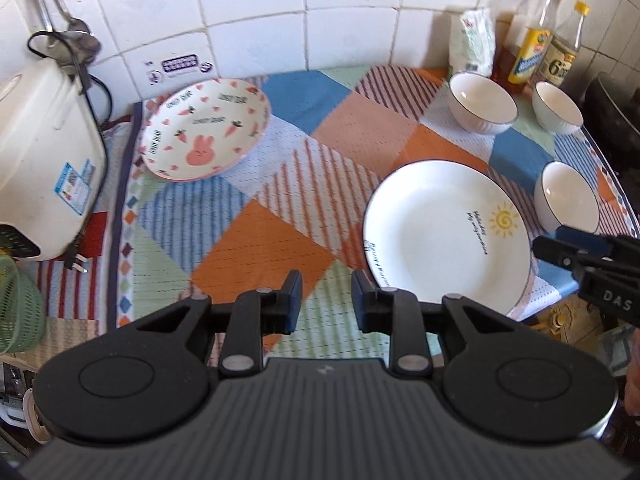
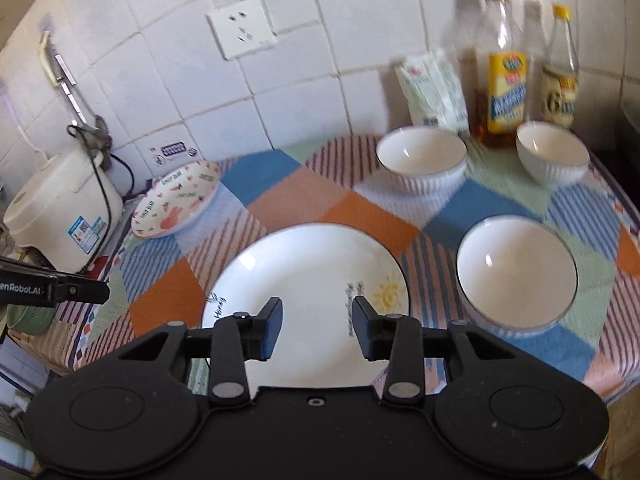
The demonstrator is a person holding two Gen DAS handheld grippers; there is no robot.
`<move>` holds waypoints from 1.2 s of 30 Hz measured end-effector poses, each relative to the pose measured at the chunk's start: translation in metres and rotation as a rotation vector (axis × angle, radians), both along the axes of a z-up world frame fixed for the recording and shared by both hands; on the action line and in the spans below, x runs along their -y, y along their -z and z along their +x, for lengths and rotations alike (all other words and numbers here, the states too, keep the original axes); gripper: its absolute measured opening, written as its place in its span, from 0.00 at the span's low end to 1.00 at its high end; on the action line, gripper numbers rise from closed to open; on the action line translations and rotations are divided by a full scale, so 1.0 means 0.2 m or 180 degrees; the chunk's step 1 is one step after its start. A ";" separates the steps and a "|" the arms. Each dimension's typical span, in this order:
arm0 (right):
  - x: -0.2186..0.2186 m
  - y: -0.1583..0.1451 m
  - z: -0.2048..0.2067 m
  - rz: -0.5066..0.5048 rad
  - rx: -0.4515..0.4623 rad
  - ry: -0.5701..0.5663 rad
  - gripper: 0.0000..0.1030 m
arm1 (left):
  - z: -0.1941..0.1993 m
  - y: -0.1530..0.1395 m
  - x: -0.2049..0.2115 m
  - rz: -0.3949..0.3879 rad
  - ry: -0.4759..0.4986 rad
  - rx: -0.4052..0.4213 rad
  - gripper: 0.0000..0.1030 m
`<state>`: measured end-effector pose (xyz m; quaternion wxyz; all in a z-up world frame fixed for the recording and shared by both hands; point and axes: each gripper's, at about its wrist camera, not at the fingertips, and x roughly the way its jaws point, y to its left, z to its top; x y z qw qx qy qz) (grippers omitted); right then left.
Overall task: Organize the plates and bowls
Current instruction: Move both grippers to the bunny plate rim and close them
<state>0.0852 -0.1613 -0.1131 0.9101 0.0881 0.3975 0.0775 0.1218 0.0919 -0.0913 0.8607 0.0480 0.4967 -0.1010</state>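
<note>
Left wrist view: the left claw (image 1: 326, 300) hangs above the patchwork cloth (image 1: 260, 236) on the worktop, its fingers parted with a clear gap and nothing between them. The white sun plate (image 1: 444, 236) lies just right of the claw at the near edge. The rabbit plate (image 1: 206, 130) sits far left, tilted, near the rice cooker (image 1: 44, 160). Two white bowls (image 1: 482, 102) (image 1: 558, 106) stand at the back before the bottles (image 1: 530, 50); a third bowl (image 1: 568, 196) sits right of the sun plate. The right claw's tip enters at the right edge; its opening is unclear here.

Right wrist view: the right claw (image 2: 318, 326) hovers over the sun plate (image 2: 304, 276), fingers apart and empty, not touching it. The near bowl (image 2: 516, 276) sits beside the plate, apart from it
</note>
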 end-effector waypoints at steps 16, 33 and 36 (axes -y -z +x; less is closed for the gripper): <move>-0.59 -0.04 0.32 -0.0395 0.0322 -0.0123 0.67 | 0.26 0.01 -0.58 -0.0278 0.0029 0.0609 0.87; -0.92 0.35 0.98 0.0495 -0.0368 0.0538 0.72 | 0.84 0.38 -0.89 -0.0461 -0.0074 0.0480 0.75; -0.98 0.44 1.10 0.0596 -0.0564 0.0429 0.71 | 0.86 0.43 -0.86 -0.0256 0.0022 0.0630 0.72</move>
